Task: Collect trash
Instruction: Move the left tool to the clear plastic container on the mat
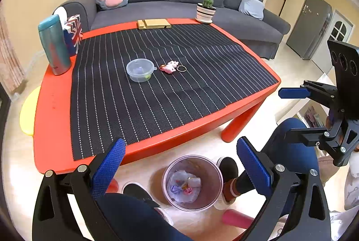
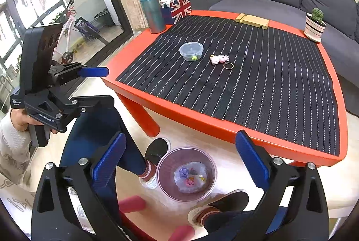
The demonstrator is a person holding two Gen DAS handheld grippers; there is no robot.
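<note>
Two grippers are seen, left gripper [image 1: 180, 170] and right gripper [image 2: 179, 164], both spread wide, empty. One trash bin [image 1: 207, 165] sits bottom centre, its crumpled contents indistinct.

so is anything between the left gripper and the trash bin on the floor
Nothing visible. The left gripper is open above the bin, which stands on the floor between the person's feet, its mouth uncovered.
</note>
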